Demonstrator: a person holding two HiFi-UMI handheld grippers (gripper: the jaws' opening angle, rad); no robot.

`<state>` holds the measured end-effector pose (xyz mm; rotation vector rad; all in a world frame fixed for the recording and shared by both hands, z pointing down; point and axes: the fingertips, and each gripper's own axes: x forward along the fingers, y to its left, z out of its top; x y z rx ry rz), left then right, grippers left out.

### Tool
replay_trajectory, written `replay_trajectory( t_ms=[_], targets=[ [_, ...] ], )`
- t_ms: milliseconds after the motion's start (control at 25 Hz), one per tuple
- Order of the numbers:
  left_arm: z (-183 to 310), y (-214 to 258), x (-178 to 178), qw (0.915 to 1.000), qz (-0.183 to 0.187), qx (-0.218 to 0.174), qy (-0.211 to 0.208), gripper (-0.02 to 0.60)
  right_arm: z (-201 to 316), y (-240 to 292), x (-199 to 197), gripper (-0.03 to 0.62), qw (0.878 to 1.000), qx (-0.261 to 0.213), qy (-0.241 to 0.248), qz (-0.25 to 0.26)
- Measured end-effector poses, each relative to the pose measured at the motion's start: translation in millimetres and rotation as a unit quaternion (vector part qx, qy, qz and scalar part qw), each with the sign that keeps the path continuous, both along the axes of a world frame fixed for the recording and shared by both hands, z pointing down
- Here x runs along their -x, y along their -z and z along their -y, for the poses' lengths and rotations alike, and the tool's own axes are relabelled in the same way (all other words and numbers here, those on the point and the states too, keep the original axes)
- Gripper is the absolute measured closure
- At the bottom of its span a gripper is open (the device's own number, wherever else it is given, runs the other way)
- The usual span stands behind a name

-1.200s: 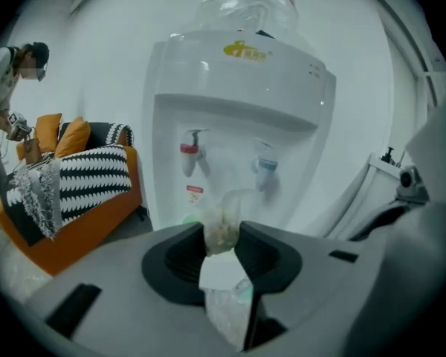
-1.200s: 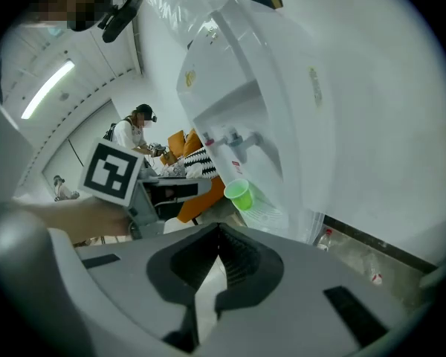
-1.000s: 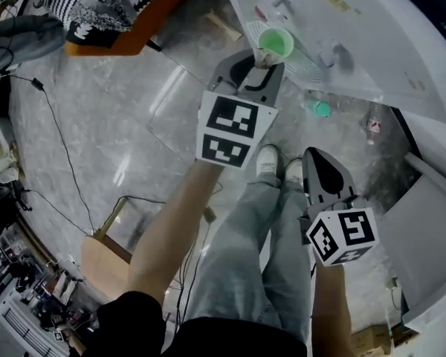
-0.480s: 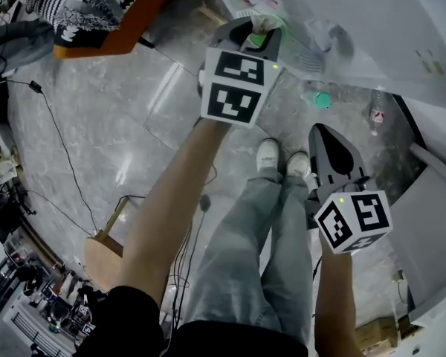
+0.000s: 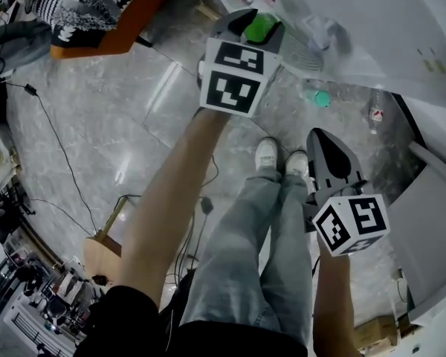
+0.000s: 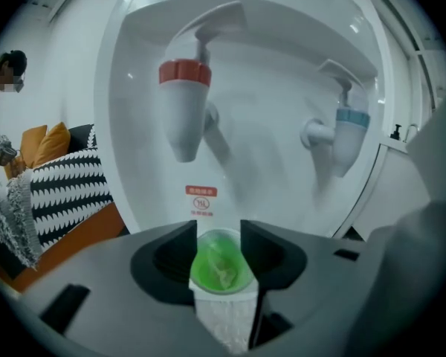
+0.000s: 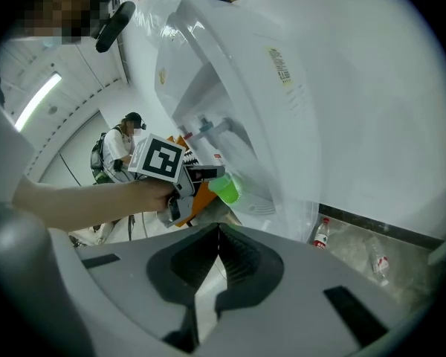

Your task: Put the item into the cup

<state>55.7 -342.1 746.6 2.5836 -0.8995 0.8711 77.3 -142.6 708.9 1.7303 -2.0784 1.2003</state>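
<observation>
A green cup point(image 6: 221, 266) with a pale crumpled item inside stands between the jaws of my left gripper point(image 6: 219, 227), in the recess of a white water dispenser, below its red tap point(image 6: 184, 110). The jaws have just been opening, and the cup is still between them. From the head view the cup point(image 5: 262, 28) shows at the left gripper's point(image 5: 259, 22) tips, over the drip tray point(image 5: 301, 50). In the right gripper view the cup point(image 7: 224, 188) sits at the left gripper's point(image 7: 207, 175) front. My right gripper point(image 7: 219, 230) hangs back, shut and empty, above the floor point(image 5: 325, 138).
A blue tap point(image 6: 349, 136) is right of the red one. Bottles point(image 5: 318, 97) point(image 5: 374, 116) lie on the floor by the dispenser's base. An orange sofa point(image 5: 126, 28) with patterned cushions stands at left. A person point(image 7: 119, 155) stands behind. Cables point(image 5: 59, 147) run over the floor.
My left gripper has carried the green cup forward and down into the dispenser's recess. Its jaws now stand wider round the cup. The right gripper has kept its place.
</observation>
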Motion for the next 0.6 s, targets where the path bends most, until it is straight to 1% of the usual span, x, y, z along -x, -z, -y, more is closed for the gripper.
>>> replay_trajectory(
  t_ms=[200, 280, 320, 400, 440, 520, 600],
  targets=[
    [-4, 0, 7, 1.0, -0.006, 0.003, 0.006, 0.417, -1, -1, 3, 0.583, 1.0, 0.001, 0.002, 0.003],
    [-5, 3, 12, 0.9996, -0.019, 0.01, 0.016, 0.417, -1, -1, 4, 0.584, 1.0, 0.001, 0.002, 0.004],
    [-6, 6, 16, 0.9989, -0.036, 0.02, 0.024, 0.419, -1, 0, 4, 0.584, 1.0, 0.001, 0.002, 0.005],
    [-5, 18, 22, 0.9944, -0.084, 0.043, 0.046, 0.419, 1, 2, 5, 0.584, 1.0, -0.001, 0.002, 0.008],
    [-4, 25, 25, 0.9923, -0.102, 0.047, 0.054, 0.421, 2, 3, 5, 0.585, 1.0, -0.003, 0.001, 0.01],
    [-6, 36, 32, 0.9915, -0.11, 0.038, 0.057, 0.467, 4, 6, 5, 0.585, 1.0, -0.007, -0.001, 0.013],
    [-10, 44, 40, 0.9926, -0.102, 0.025, 0.061, 0.527, 5, 9, 6, 0.585, 1.0, -0.01, 0.001, 0.011]
  ],
)
